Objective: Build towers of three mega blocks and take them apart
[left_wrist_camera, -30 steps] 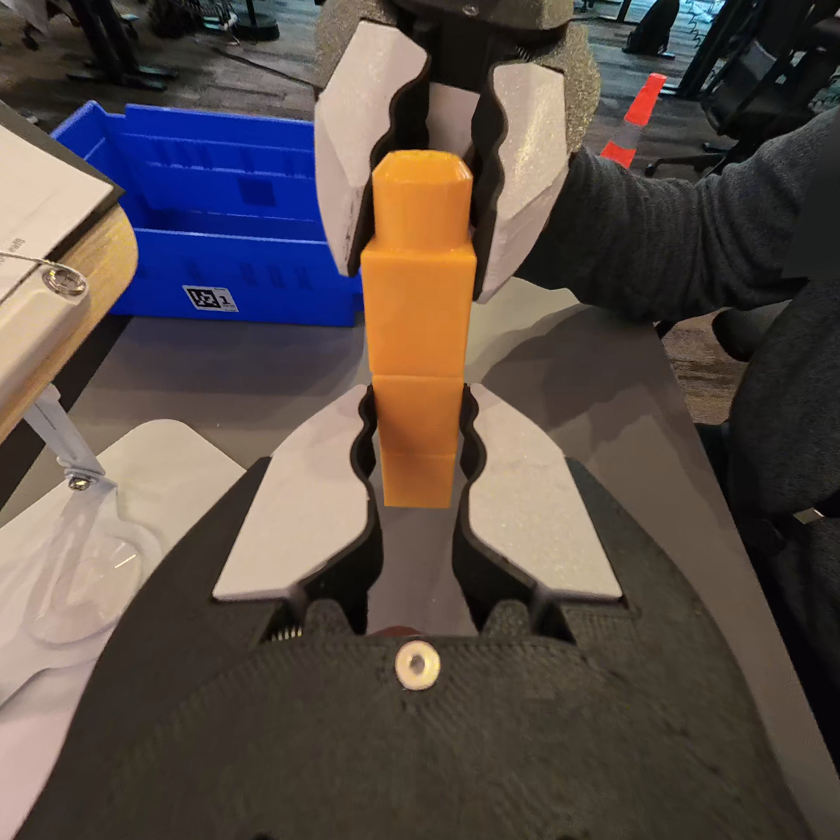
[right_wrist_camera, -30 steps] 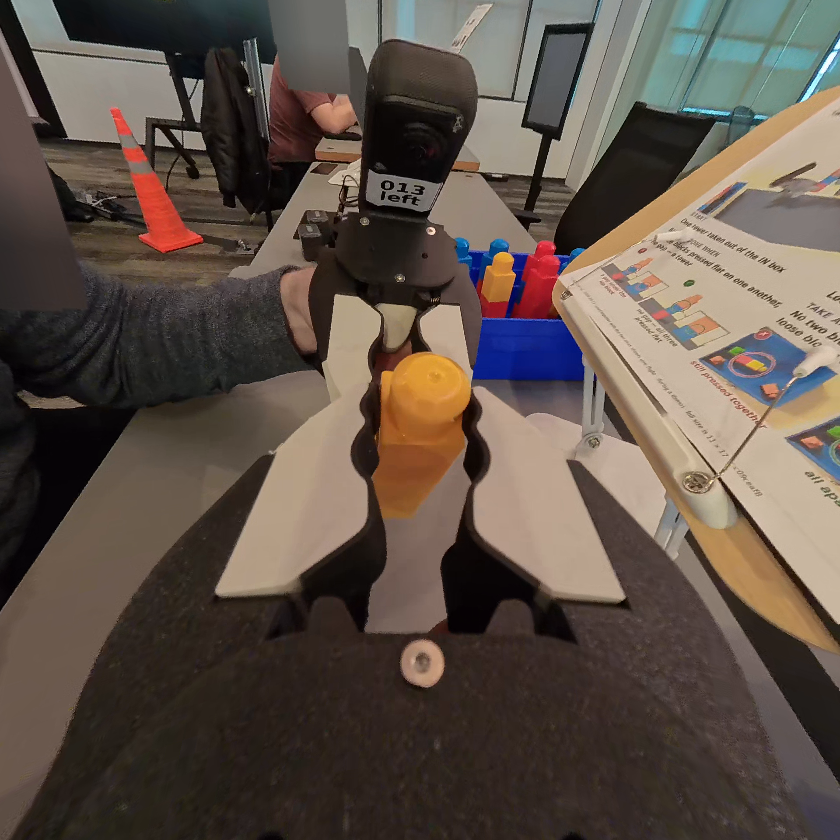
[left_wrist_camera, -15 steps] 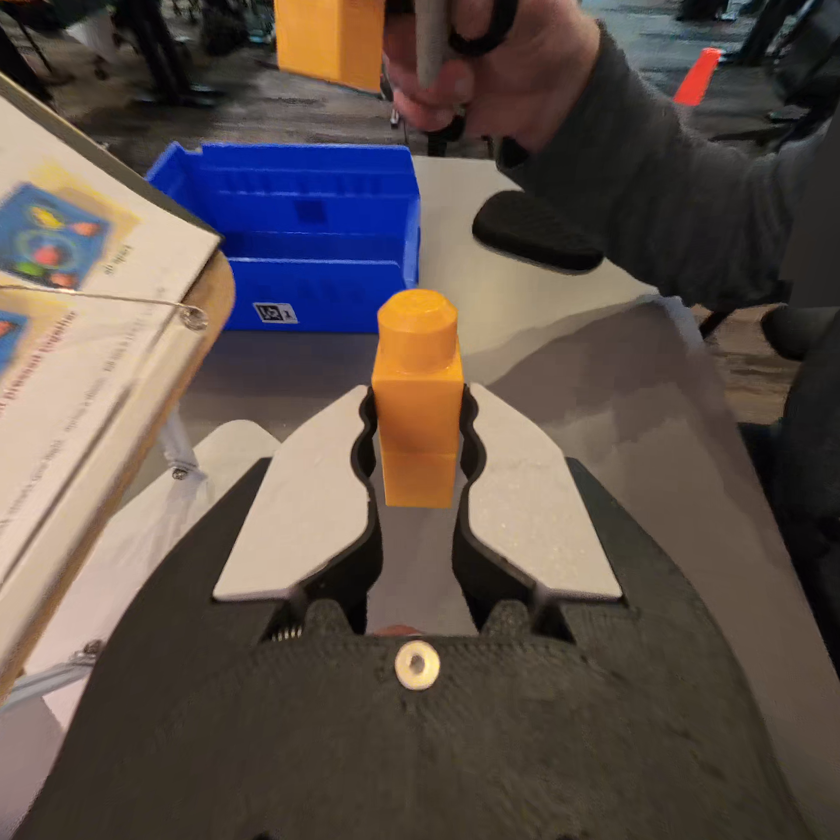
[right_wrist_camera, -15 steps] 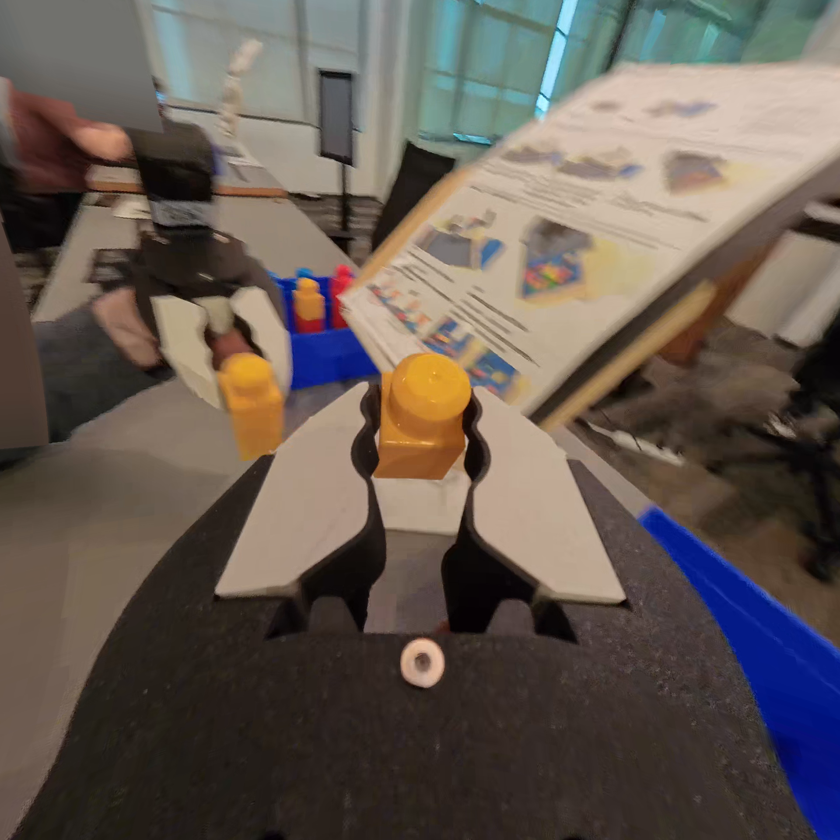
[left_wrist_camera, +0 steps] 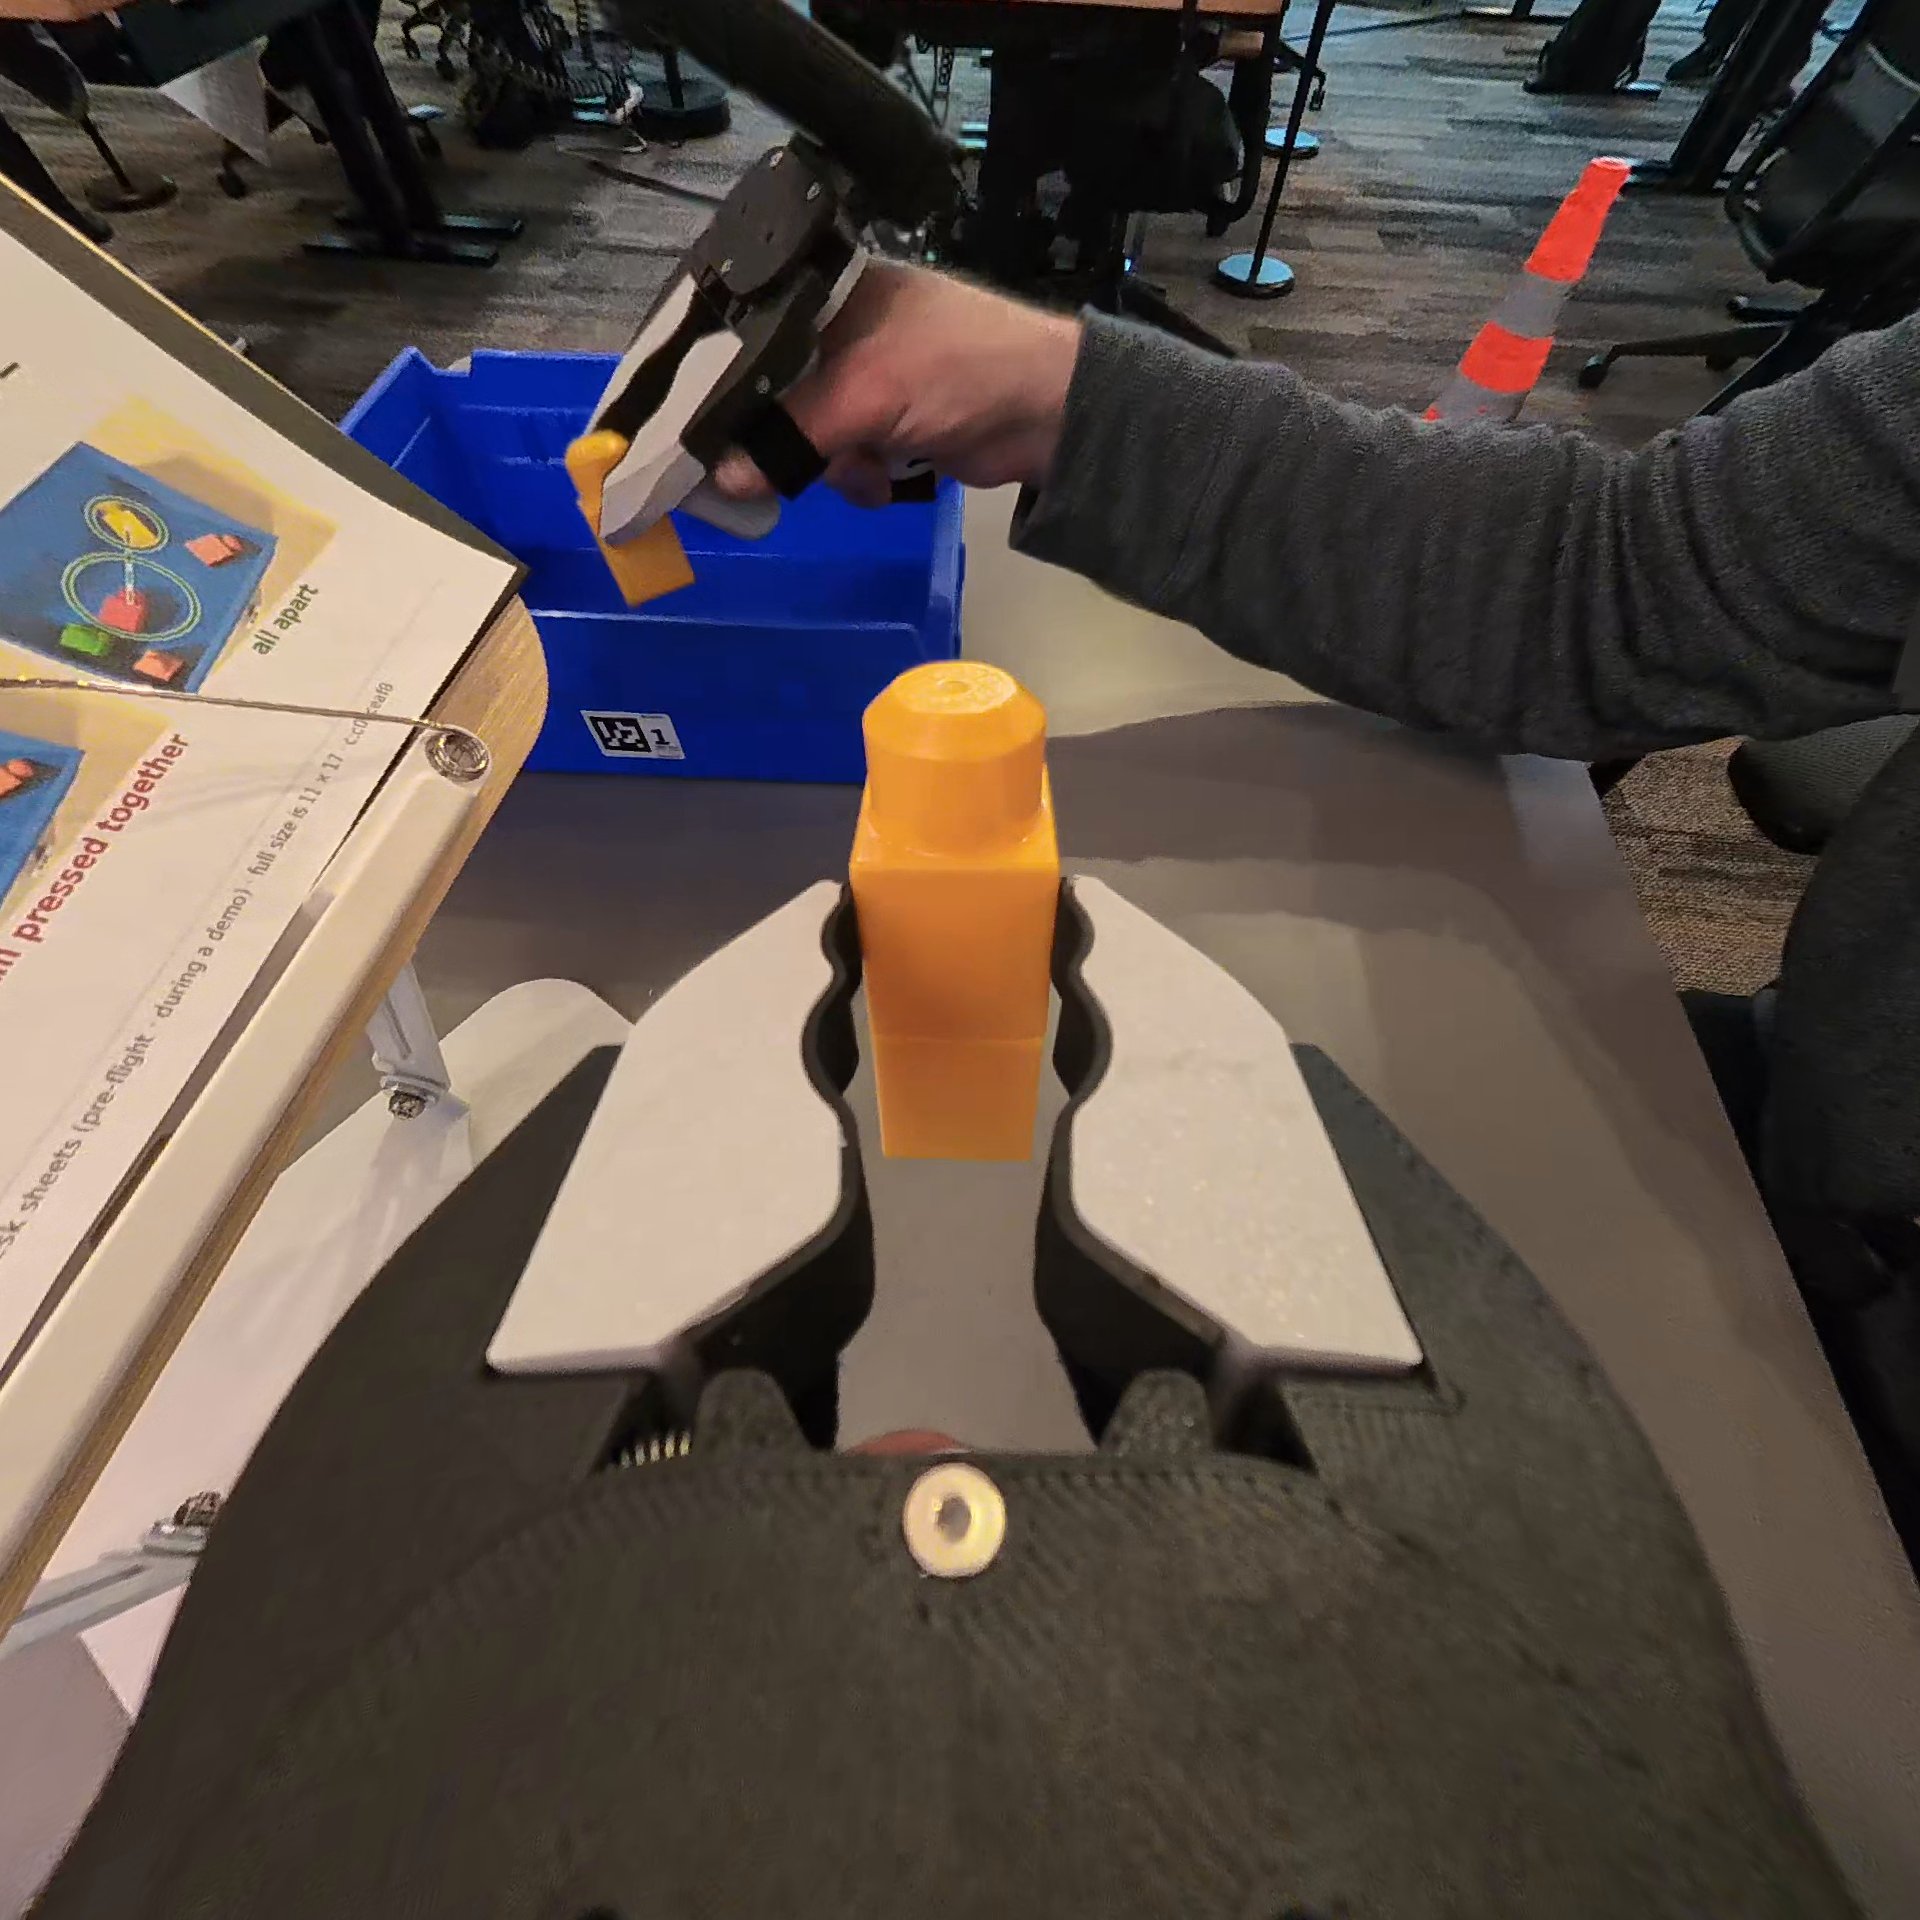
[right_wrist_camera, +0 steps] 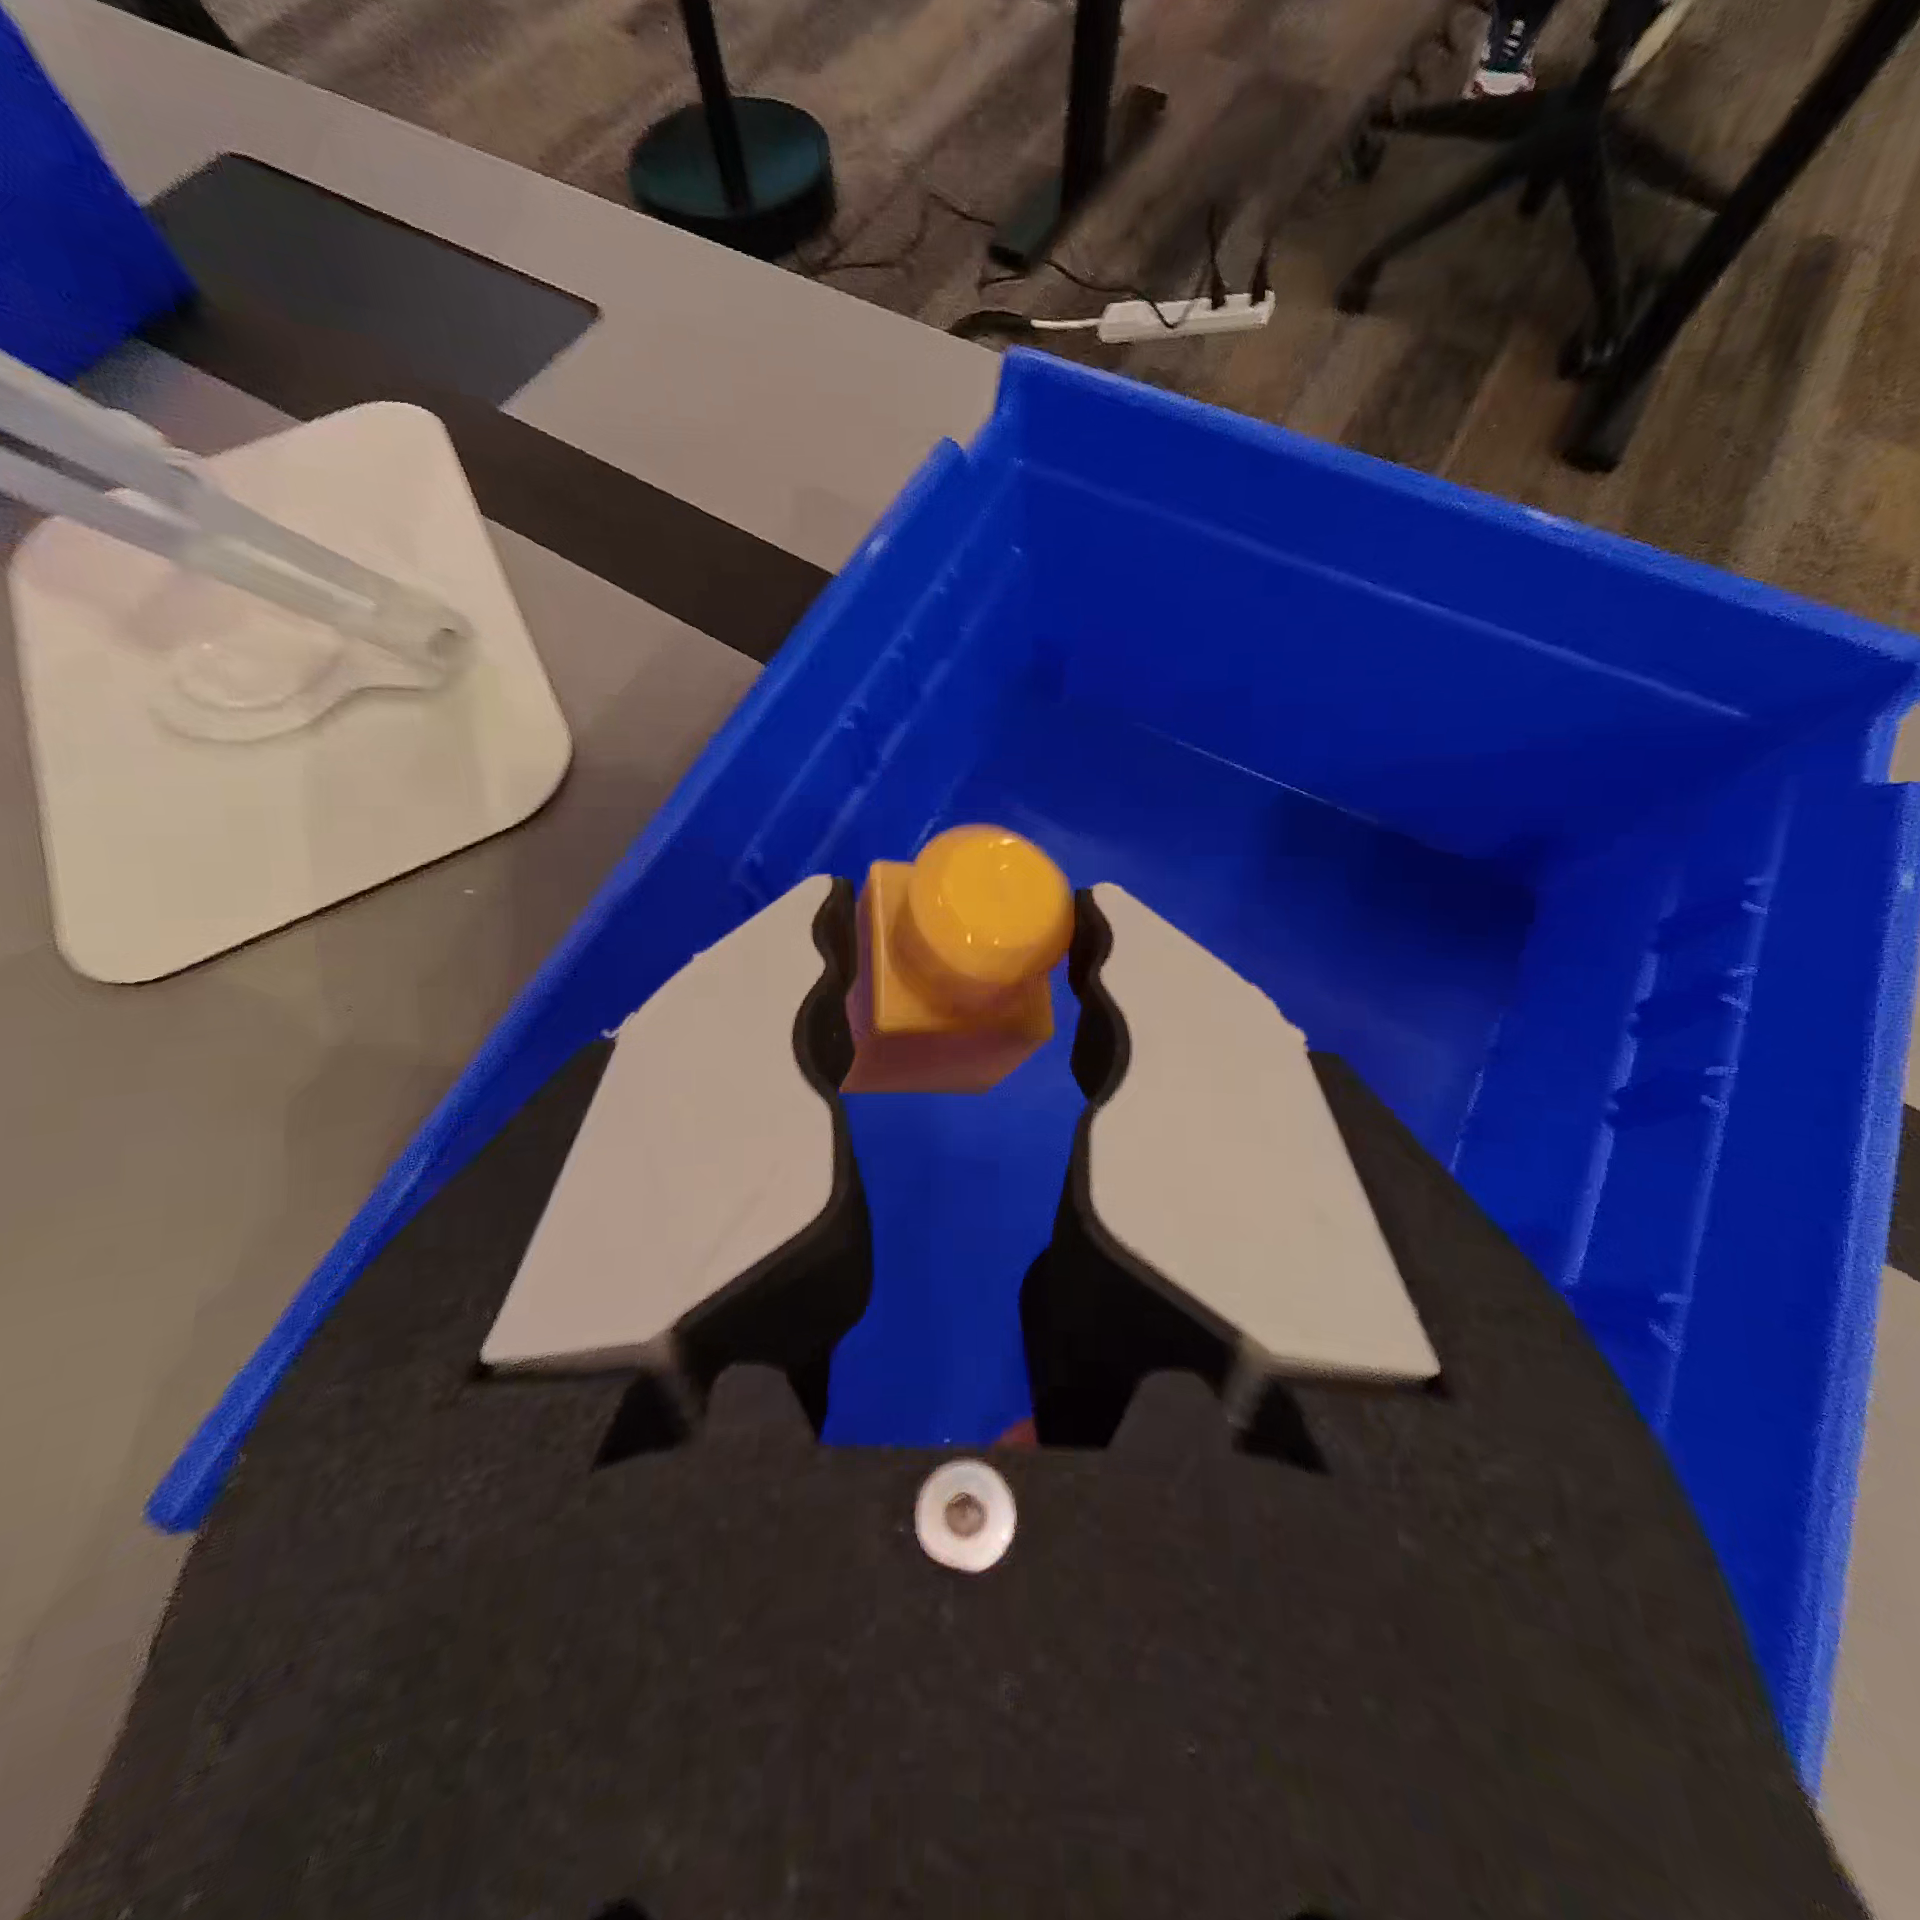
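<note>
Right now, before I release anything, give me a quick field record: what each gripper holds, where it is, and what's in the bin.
left gripper: shut on two stacked orange blocks, upright above the grey table
right gripper: shut on single orange block, held over the blue bin
bin contents: none visible in the part that shows
tower state: one block off, two joined
nearby: tilted instruction board on a white stand base, beside the bin
</note>
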{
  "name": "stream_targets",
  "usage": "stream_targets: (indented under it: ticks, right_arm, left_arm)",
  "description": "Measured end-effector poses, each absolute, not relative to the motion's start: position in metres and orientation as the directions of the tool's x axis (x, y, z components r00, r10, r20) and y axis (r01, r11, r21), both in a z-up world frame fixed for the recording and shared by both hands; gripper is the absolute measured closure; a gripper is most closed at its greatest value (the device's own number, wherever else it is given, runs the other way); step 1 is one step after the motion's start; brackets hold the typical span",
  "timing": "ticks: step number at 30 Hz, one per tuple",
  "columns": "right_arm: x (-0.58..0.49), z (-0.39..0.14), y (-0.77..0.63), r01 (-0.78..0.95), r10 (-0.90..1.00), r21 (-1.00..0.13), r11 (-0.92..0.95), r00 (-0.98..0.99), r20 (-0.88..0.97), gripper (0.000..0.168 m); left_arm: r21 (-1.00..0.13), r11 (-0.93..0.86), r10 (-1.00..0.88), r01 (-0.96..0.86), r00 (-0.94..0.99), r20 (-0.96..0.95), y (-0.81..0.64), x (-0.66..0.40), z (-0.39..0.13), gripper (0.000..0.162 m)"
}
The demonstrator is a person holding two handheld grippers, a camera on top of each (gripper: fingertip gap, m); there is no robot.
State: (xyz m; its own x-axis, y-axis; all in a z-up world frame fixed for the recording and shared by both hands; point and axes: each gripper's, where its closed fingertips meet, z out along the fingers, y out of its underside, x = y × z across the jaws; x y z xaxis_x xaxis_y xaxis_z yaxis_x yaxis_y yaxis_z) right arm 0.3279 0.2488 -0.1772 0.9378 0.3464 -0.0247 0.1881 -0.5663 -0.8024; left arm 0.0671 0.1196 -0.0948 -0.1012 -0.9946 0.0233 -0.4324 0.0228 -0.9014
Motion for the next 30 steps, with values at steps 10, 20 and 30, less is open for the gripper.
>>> stream_targets:
  ticks: [10,20,30]
  right_arm:
    - [0.295,-0.120,0.232,0.283,0.445,-0.889,-0.361,0.890,0.103,0.124]
    - [0.108,-0.055,0.124,0.313,0.910,-0.949,-0.047,0.405,0.089,0.118]
    - [0.071,-0.067,0.112,0.258,0.961,-0.963,-0.079,0.277,-0.004,0.139]
  left_arm:
    - [-0.901,0.011,-0.994,-0.434,-0.106,0.039,0.119,0.072,-0.100,0.127]
    - [-0.904,0.024,-0.991,-0.427,-0.131,0.035,0.111,0.081,-0.100,0.127]
    - [-0.913,0.030,-0.988,-0.407,-0.150,0.035,0.106,0.082,-0.095,0.127]
